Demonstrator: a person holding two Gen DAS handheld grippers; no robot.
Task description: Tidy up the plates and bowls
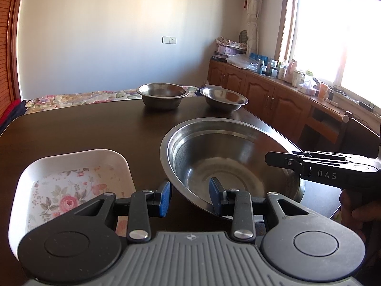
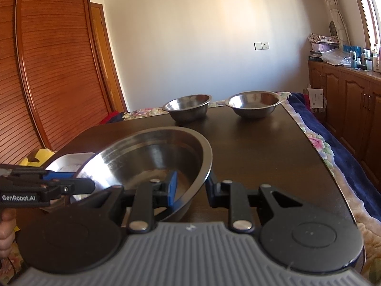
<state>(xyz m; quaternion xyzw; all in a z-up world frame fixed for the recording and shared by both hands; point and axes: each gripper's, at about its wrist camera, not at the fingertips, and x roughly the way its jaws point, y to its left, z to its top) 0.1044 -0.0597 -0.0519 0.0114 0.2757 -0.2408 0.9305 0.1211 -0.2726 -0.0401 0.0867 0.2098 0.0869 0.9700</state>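
A large steel bowl [image 1: 228,162] [image 2: 147,159] sits near the front of the dark table [image 1: 83,128]. My left gripper [image 1: 190,190] is shut on its left wall, one blue pad [image 1: 215,195] inside and the other outside the rim. My right gripper [image 2: 190,186] is shut on the bowl's right wall in the same way, and shows from the side in the left wrist view [image 1: 281,162]. The left gripper [image 2: 81,181] also shows in the right wrist view. I cannot tell whether the bowl rests on the table. A white floral dish [image 1: 71,186] [image 2: 71,162] lies left of the bowl.
Two small steel bowls [image 1: 163,95] [image 1: 223,99] stand side by side at the table's far edge. A floral bed cover [image 1: 71,100] lies beyond it. Wooden cabinets [image 1: 273,95] with bottles run under the window on the right. A slatted wooden door [image 2: 47,71] stands left.
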